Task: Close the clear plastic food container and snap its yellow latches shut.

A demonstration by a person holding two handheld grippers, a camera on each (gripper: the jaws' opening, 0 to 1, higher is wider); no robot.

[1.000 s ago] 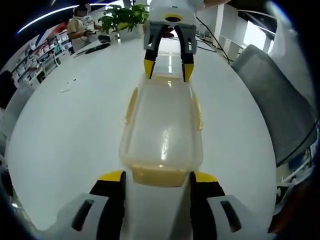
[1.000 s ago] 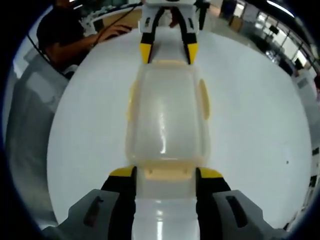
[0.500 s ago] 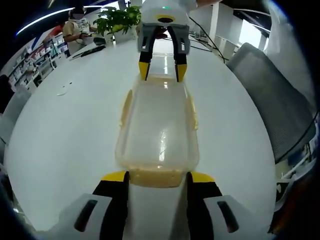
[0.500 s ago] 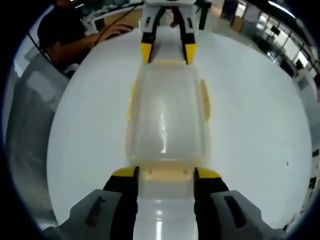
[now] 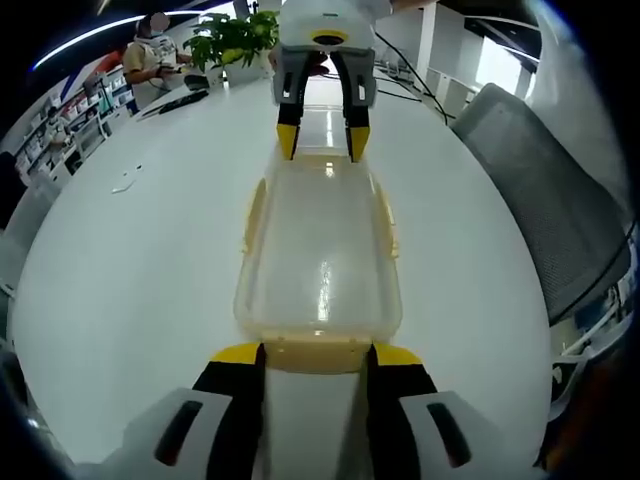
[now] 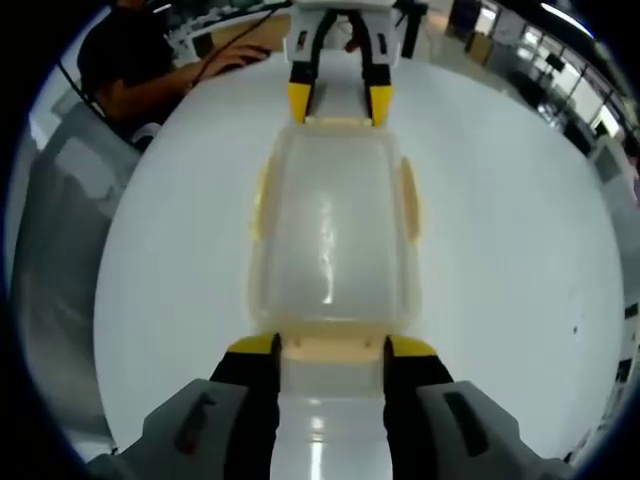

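A clear plastic food container (image 5: 320, 260) lies lengthwise on the white table with its lid on. Pale yellow latches sit on both long sides (image 5: 254, 212) and at both ends. My left gripper (image 5: 317, 356) is open, its yellow-tipped jaws flanking the near end latch (image 5: 318, 345). The right gripper (image 5: 321, 142) stands at the far end, jaws apart either side of that end. In the right gripper view the container (image 6: 333, 230) runs away from me. My right gripper (image 6: 332, 349) brackets its end latch (image 6: 332, 340), and the left gripper (image 6: 338, 103) sits opposite.
A round white table (image 5: 130, 270) carries the container. A grey mesh chair (image 5: 545, 190) stands at its right edge, a potted plant (image 5: 235, 35) at the far edge. A person at a desk (image 6: 140, 70) sits beyond the table. Bare tabletop lies on both sides.
Both grippers have edged in toward the container's ends, and their jaws have narrowed slightly around the end latches. The container has stayed in place.
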